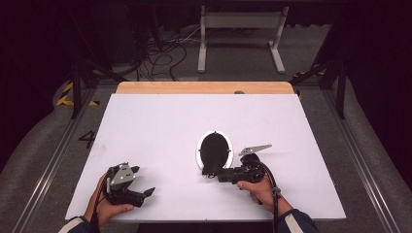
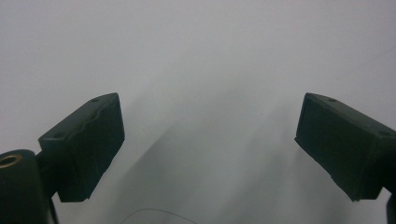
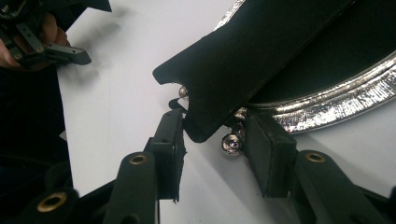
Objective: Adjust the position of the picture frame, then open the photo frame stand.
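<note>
An oval picture frame (image 1: 214, 150) with a silver rim (image 3: 336, 102) lies back up on the white table (image 1: 160, 121), right of the middle. Its black stand flap (image 3: 261, 56) is raised off the back. My right gripper (image 1: 210, 172) lies level at the frame's near end. In the right gripper view the gripper (image 3: 217, 128) has the flap's tip between its jaws; the left pad (image 3: 173, 140) meets the tip, the right pad (image 3: 264, 149) stands apart from it. A small silver ball foot (image 3: 232, 142) shows under the flap. My left gripper (image 1: 143, 180) rests open at the front left, and the left gripper view shows its jaws (image 2: 210, 135) wide over bare table.
A wooden strip (image 1: 204, 87) runs along the table's far edge. Beyond it a white desk frame (image 1: 240, 29) and loose cables (image 1: 160, 53) lie on the floor. The left hand with its gripper (image 3: 56, 51) shows at the top left of the right gripper view.
</note>
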`<state>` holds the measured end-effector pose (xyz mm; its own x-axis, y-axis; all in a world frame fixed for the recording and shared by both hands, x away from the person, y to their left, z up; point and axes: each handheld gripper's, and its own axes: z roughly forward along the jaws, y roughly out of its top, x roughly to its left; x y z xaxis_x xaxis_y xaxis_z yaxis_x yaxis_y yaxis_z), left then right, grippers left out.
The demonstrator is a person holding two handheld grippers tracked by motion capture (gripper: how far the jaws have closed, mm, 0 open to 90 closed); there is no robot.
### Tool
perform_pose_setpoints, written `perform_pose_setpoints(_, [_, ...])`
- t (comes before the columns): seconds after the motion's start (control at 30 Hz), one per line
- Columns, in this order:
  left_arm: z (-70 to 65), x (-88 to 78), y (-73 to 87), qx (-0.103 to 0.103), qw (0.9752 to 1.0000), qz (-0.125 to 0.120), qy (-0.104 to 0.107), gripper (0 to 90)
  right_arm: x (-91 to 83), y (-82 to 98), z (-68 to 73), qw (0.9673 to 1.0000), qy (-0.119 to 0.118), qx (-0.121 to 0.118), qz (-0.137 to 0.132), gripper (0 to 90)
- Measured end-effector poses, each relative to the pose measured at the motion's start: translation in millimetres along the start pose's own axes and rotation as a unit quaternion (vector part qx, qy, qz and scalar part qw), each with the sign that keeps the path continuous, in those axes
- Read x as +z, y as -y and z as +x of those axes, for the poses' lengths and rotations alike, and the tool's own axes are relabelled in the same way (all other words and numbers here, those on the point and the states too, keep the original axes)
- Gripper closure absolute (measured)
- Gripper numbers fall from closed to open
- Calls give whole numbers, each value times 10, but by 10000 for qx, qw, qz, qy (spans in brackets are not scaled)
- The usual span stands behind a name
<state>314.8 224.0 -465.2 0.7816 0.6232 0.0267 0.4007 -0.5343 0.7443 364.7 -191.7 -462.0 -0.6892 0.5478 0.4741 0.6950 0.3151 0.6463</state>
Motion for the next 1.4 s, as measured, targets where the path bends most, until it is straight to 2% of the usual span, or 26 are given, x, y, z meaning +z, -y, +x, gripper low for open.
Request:
perform_pose_setpoints(0.23, [4, 2, 11, -12, 10000, 28, 67, 85, -16, -18, -22, 9995, -210, 157, -155, 585])
perform_pose_setpoints(0.33, [0, 4, 17, 21, 10000, 40, 81, 84, -10, -30, -21, 9992, -226, 250, -223, 584])
perform_pose_setpoints(0.43, [-6, -1, 15, 47, 9999, 36, 87, 84, 14, -39, -44, 9984, -213, 451, -279, 581])
perform_pose_setpoints(0.5, [-7, 4, 7, 28, 10000, 25, 80, 85, 35, -52, -71, 9971, -321, 591, -344, 576])
perform_pose_setpoints(0.6, [-3, 25, -1, 42, 9999, 43, 108, 85, 51, -58, -84, 9965, -373, 671, -337, 572])
perform_pose_setpoints(0.63, [-4, 37, 2, 53, 9999, 86, 115, 85, 58, -79, -107, 9946, -504, 814, -392, 563])
perform_pose_setpoints(0.67, [-4, 37, 2, 53, 9999, 86, 115, 85, 58, -79, -107, 9946, -504, 814, -392, 563])
perform_pose_setpoints(0.7, [-7, 42, 0, 80, 9998, 100, 123, 85, 64, -93, -131, 9926, -620, 944, -437, 560])
perform_pose_setpoints(0.8, [-12, 49, -9, 88, 9998, 107, 130, 85, 68, -102, -149, 9899, -668, 1149, -501, 557])
perform_pose_setpoints(0.83, [-15, 58, -17, 102, 9998, 96, 163, 85, 68, -105, -157, 9878, -680, 1295, -543, 550])
perform_pose_setpoints(0.87, [-21, 75, -40, 142, 9997, 90, 185, 85, 81, -113, -160, 9837, -709, 1546, -578, 549])
perform_pose_setpoints(1.0, [-38, 122, -109, 207, 9995, 46, 236, 84, 106, -120, -164, 9821, -672, 1645, -625, 547])
perform_pose_setpoints(1.03, [-46, 139, -133, 214, 9994, 23, 274, 84, 111, -123, -192, 9789, -708, 1785, -697, 556])
perform_pose_setpoints(1.07, [-50, 156, -156, 256, 9992, 12, 302, 84, 111, -123, -192, 9789, -708, 1785, -697, 556])
perform_pose_setpoints(1.1, [-55, 186, -194, 290, 9989, -1, 361, 88, 106, -126, -215, 9752, -651, 1959, -804, 566])
perform_pose_setpoints(1.13, [-55, 186, -194, 290, 9989, -1, 361, 89, 106, -126, -215, 9752, -651, 1959, -804, 566])
perform_pose_setpoints(1.17, [-48, 226, -244, 301, 9983, -32, 500, 89, 121, -128, -236, 9716, -640, 2102, -877, 585])
perform_pose_setpoints(1.2, [-48, 226, -244, 301, 9983, -32, 500, 91, 121, -128, -236, 9716, -640, 2102, -877, 585])
perform_pose_setpoints(1.23, [-36, 267, -294, 298, 9976, -82, 619, 96, 144, -145, -248, 9713, -658, 2102, -902, 585])
perform_pose_setpoints(1.3, [-24, 327, -358, 261, 9972, -80, 699, 101, 160, -154, -255, 9703, -689, 2129, -918, 587])
perform_pose_setpoints(1.4, [3, 404, -438, 272, 9966, -81, 779, 111, 167, -151, -255, 9707, -676, 2104, -940, 591])
